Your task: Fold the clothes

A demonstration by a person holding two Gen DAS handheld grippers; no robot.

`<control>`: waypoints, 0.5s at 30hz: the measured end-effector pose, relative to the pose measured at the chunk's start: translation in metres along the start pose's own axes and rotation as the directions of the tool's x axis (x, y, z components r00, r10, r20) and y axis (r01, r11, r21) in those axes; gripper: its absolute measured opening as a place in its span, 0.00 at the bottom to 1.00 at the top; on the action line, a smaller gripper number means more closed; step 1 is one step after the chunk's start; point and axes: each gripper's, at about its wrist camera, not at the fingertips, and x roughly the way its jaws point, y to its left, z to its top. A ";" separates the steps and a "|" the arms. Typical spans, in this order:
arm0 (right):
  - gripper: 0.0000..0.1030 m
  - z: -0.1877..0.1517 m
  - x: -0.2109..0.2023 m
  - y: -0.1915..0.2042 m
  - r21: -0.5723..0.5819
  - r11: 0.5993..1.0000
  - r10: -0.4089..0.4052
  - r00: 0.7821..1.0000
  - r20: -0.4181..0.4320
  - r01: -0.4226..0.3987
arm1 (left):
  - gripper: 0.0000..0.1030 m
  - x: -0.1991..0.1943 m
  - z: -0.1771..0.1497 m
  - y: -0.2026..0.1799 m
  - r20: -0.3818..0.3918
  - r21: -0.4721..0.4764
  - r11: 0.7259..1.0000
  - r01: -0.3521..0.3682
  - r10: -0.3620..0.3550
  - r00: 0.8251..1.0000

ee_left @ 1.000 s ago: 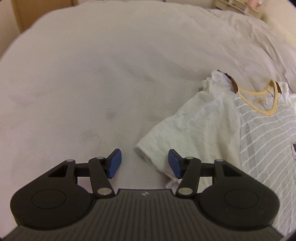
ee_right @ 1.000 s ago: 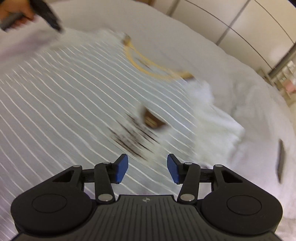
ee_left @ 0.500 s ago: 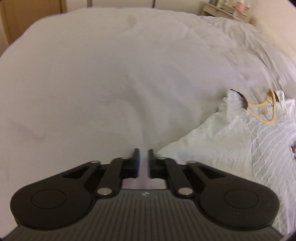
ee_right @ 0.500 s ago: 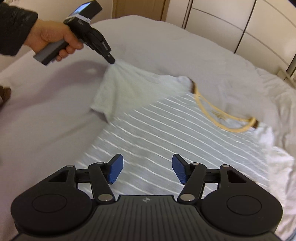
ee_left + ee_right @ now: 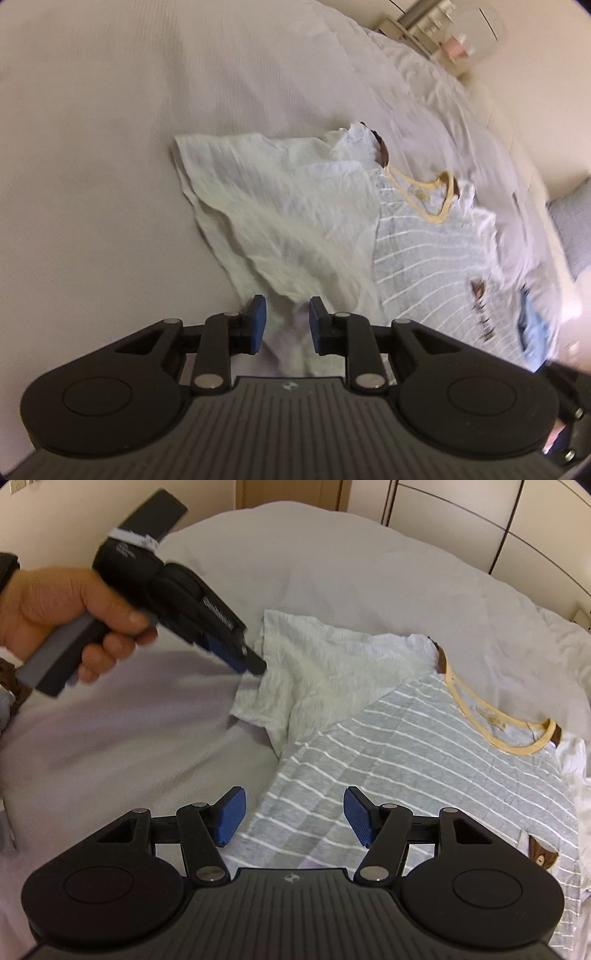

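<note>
A grey T-shirt point(image 5: 406, 757) with white stripes, a yellow collar point(image 5: 491, 731) and plain pale sleeves lies face up on the bed. In the left wrist view the T-shirt point(image 5: 424, 258) lies with one sleeve point(image 5: 288, 206) spread flat. The lower hem of that sleeve runs in between the blue pads of my left gripper point(image 5: 284, 325), which is shut on it. The right wrist view shows the left gripper point(image 5: 256, 666), held by a hand point(image 5: 55, 616), nipping the sleeve point(image 5: 325, 664) at its outer edge. My right gripper point(image 5: 295, 819) hovers open over the striped body, holding nothing.
The pale bed sheet point(image 5: 332, 565) extends all around the shirt. Wardrobe doors point(image 5: 480, 517) stand behind the bed. A shelf with small items point(image 5: 443, 37) and a grey pillow point(image 5: 569, 229) are at the far right. A brown patch point(image 5: 543, 853) marks the shirt's chest.
The left gripper closed on the sleeve's edge and drew the crumpled sleeve out flat. The right gripper swung from over the chest back to the shirt's lower body, jaws slightly wider.
</note>
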 end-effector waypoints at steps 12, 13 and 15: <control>0.60 -0.023 -0.009 -0.018 0.070 0.995 -0.074 0.996 -0.050 0.077 | 0.00 -0.041 -0.003 0.030 0.010 0.033 0.990 -0.134 0.134 0.991; 0.60 -0.025 -0.009 -0.017 0.072 0.995 -0.071 0.996 -0.056 0.075 | 0.00 -0.044 -0.004 0.029 0.017 0.027 0.992 -0.123 0.123 0.992; 0.62 -0.028 -0.010 -0.014 0.077 0.995 -0.064 0.996 -0.066 0.069 | 0.03 -0.048 -0.008 0.024 0.027 0.012 0.996 -0.086 0.086 0.996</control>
